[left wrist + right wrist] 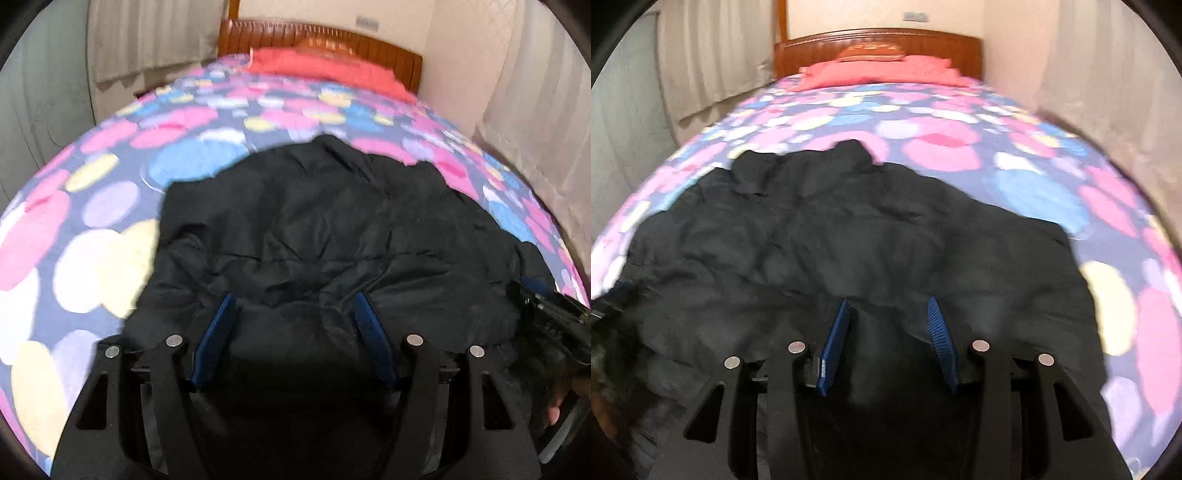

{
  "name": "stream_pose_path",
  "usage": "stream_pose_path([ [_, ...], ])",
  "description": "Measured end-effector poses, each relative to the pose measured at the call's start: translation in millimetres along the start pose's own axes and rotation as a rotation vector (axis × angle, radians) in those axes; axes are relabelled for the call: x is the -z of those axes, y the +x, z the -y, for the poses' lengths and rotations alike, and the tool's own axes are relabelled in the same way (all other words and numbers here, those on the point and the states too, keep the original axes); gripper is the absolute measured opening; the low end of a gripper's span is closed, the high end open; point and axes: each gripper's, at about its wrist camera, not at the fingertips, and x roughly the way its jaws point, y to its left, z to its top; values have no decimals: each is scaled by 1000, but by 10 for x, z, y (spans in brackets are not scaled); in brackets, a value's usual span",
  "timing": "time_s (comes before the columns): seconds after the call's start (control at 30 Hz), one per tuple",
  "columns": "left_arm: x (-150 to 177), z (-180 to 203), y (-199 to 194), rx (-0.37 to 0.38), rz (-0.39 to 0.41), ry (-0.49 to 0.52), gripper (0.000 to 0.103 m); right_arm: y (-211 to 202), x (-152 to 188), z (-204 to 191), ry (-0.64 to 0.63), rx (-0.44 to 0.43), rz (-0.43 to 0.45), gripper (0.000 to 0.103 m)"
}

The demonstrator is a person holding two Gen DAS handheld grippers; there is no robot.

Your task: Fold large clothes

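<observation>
— Left gripper [293, 310] hangs over the near hem of the black jacket [332, 229], jaws parted with puffy cloth between the blue pads [218, 332]; whether they pinch it, I cannot tell.

— And the right gripper [891, 314]?

— Same story, a narrower gap, at the hem's right half.

— Which way does the jacket run?

— Long axis away from both, collar at the far end toward the wooden headboard [879, 40]. Each gripper is nearest its own corner.

— Room to move?

— Plenty of bare spotted bedspread [1015, 184] far and to each side.
</observation>
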Motion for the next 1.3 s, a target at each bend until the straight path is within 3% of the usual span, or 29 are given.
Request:
stream_pose_path([
  [0.07,45,-63,145,-56,-40,11,68,174,104,52,21,-49,-36,45],
  [0.13,105,-150,345,-21,-74,-13,69,250,121,88,36,-85,-36,46],
  [0.2,96,-92,306,-43,-58,11,68,216,88,88,37,-85,-45,46],
  [0.33,159,-111,44,0,-38,7,69,-59,156,212,66,-114,-24,47],
  [0.43,260,-216,-225,19,-22,-15,72,-374,327,356,66,-109,2,58],
  [0.53,437,-387,-559,33,-3,-55,76,-586,517,530,82,-88,-8,61],
  [0.83,1118,-867,-1357,-13,8,-156,77,-1188,1331,1123,136,11,-60,63],
  [1.1,1610,-1251,-1716,-32,-30,-263,78,-1525,1887,1556,196,43,-82,67],
  [1.3,1917,-1480,-1817,41,-74,-388,82,-1608,2157,1690,247,0,-105,68],
])
